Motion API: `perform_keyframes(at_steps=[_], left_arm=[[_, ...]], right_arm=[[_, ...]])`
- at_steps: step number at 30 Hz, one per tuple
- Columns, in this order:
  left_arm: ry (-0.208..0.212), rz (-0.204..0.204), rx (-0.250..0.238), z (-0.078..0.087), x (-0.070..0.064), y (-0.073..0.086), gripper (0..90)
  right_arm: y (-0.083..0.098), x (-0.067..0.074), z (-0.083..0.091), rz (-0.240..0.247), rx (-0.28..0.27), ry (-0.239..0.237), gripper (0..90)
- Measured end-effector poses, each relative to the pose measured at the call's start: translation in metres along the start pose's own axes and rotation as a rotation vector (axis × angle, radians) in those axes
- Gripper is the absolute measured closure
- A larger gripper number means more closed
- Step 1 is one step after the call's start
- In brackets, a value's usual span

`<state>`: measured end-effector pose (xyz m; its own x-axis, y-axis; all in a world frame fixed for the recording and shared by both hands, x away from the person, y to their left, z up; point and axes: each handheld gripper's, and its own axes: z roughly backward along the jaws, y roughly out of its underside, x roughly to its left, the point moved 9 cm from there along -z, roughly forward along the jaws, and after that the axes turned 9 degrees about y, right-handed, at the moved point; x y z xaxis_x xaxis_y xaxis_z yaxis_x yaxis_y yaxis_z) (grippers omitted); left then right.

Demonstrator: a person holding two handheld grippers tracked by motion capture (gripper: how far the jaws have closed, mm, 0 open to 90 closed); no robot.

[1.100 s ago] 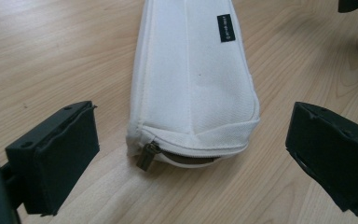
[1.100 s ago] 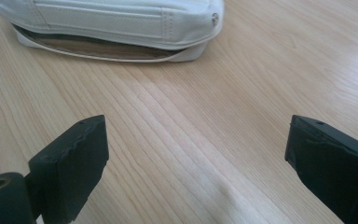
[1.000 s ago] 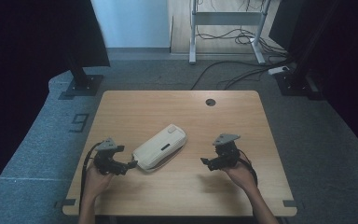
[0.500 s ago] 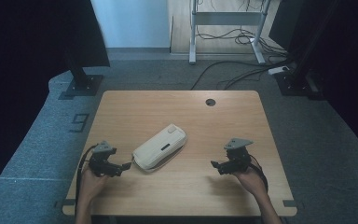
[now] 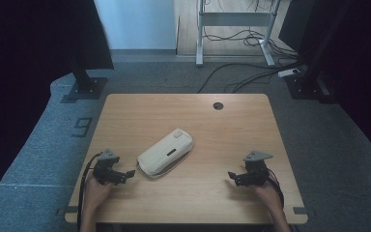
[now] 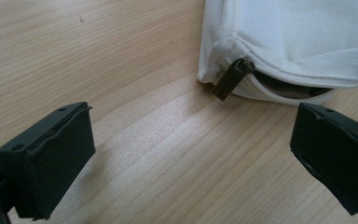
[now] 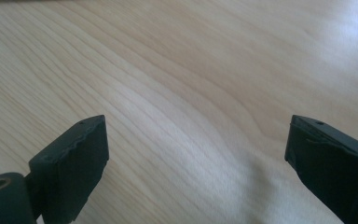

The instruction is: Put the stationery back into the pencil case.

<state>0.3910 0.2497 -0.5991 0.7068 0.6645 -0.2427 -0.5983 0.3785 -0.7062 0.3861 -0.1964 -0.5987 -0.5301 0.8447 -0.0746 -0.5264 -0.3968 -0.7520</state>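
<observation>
A white zip pouch [image 5: 165,153] lies slantwise in the middle of the wooden table [image 5: 212,125]. Its near end shows in the left gripper view as white cloth [image 6: 289,42] with a dark zip pull [image 6: 231,78] and the zip partly undone. My left gripper [image 5: 129,174] rests on the table just left of the pouch's near end, open, with nothing between its jaws [image 6: 191,154]. My right gripper [image 5: 232,176] sits near the front right of the table, open over bare wood [image 7: 196,154], well apart from the pouch.
A round cable hole [image 5: 218,106] sits near the table's far edge. Beyond the table stand a dark stand base [image 5: 83,88] at the left, a metal frame [image 5: 234,29] with cables on the floor, and dark equipment [image 5: 314,72] at the right.
Both grippers have drawn back toward the front edge of the table and away from the pouch. The pouch has stayed where it was.
</observation>
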Motion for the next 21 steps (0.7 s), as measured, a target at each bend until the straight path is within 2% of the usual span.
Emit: perform_keyframes(at_steps=[3,6,11,14,18,21], left_arm=[[-0.001,0.002,0.001,-0.003,0.001,0.002,0.0],[-0.002,0.001,0.013,-0.008,0.002,0.004,0.0],[-0.048,-0.034,0.055,-0.013,0.002,0.007,0.0],[-0.096,-0.073,0.086,-0.016,0.001,0.008,0.0],[-0.109,-0.062,0.086,-0.017,0.001,0.007,0.0],[-0.136,-0.031,0.078,-0.018,0.002,0.006,0.0]], right_arm=[[0.01,-0.002,-0.003,-0.013,0.015,0.007,6.0],[0.017,-0.003,-0.005,-0.004,0.033,0.019,6.0],[0.021,-0.004,-0.004,-0.001,0.035,0.027,5.9],[0.022,-0.004,-0.004,0.0,0.036,0.031,6.3],[0.022,-0.004,-0.003,-0.001,0.033,0.031,6.3],[0.023,-0.004,-0.003,-0.001,0.032,0.032,6.6]])
